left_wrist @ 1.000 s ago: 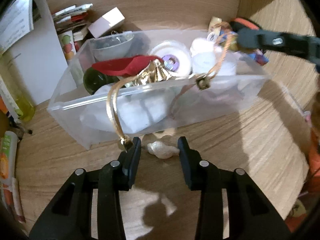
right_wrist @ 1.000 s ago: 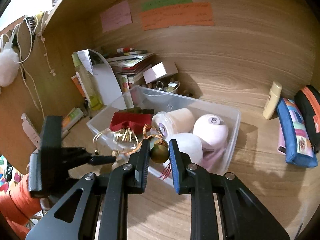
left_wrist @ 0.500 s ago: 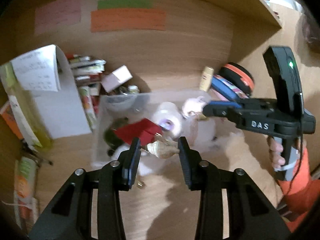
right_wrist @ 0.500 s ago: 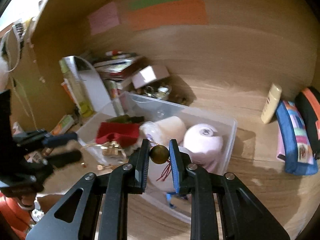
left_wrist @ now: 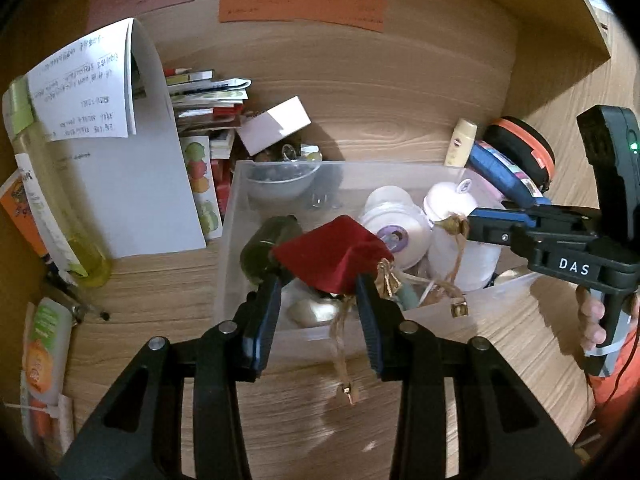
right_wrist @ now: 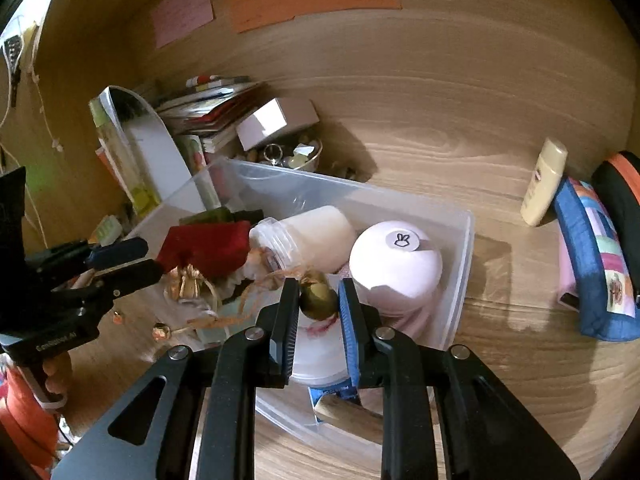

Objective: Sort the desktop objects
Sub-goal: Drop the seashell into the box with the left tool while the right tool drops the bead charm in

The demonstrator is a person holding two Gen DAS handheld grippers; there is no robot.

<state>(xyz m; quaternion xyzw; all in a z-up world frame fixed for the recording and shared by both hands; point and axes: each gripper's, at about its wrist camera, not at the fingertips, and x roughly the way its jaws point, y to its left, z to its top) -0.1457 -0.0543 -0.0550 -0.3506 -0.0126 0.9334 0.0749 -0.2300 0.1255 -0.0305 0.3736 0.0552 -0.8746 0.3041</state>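
Observation:
A clear plastic bin on the wooden desk holds white jars, a pink round jar, a dark green bottle, a red cloth and a gold ribbon bundle. My left gripper is open over the bin's near wall; a white shell lies in the bin between its fingers. My right gripper is shut on a brass bell on a gold cord, above the bin.
Stacked books and papers, a white box and a small bowl of trinkets stand behind the bin. A cream tube, a blue pouch and an orange-rimmed case lie to the right. Bottles stand at left.
My left gripper lifted the white shell off the desk, carried it over the bin and opened; the shell now lies in the bin. My right gripper keeps the bell.

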